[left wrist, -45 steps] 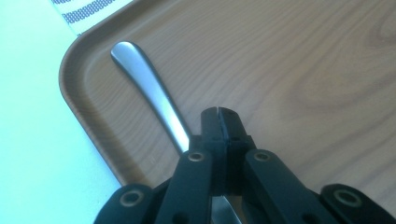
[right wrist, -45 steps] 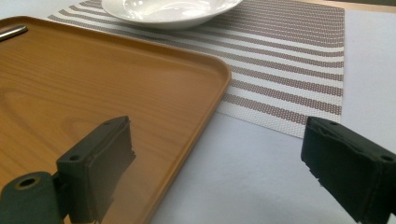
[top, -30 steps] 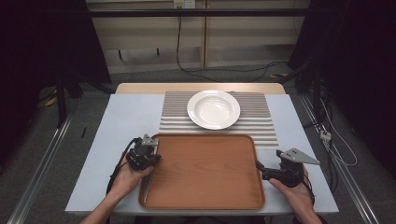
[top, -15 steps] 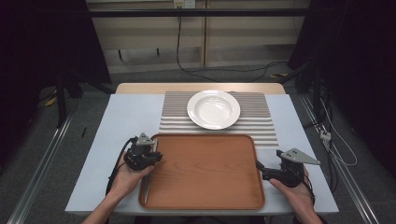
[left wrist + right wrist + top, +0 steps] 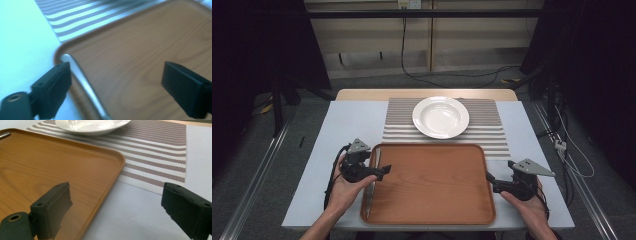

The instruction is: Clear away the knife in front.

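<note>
the metal utensil has been laid along the tray's left edge, the left gripper just opened wide, the right gripper likewise wide and empty.

Each hand carries a black claw. The left claw has a grey three-cornered plate on top and a black cable looping off its back. The right claw bears a like plate, wider and pale grey. Seen close, the jaws are blocky matt-black pads, with a round brass-ringed screw hole low at the left.
</note>
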The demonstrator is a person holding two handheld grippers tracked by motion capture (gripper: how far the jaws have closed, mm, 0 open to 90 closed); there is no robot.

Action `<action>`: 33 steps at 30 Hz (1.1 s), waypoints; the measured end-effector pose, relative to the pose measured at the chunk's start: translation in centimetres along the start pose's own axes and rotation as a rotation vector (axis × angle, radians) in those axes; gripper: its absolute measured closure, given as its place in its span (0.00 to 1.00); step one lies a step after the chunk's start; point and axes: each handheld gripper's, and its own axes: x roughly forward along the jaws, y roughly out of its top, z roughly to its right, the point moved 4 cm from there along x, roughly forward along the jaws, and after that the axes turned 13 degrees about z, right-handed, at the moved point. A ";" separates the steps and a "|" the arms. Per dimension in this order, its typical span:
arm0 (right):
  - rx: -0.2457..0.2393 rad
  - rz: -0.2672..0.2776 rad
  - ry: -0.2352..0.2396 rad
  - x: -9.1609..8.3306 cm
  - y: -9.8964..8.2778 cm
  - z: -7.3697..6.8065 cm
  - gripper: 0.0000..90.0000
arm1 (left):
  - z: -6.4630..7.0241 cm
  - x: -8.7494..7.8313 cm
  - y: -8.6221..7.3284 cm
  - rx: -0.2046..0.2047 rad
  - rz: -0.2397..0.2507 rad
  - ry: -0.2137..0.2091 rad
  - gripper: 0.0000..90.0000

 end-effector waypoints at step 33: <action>0.006 0.005 -0.019 -0.7 -0.1 0.2 0.10 | -2.0 -5.3 -4.1 0.050 0.112 0.208 0.07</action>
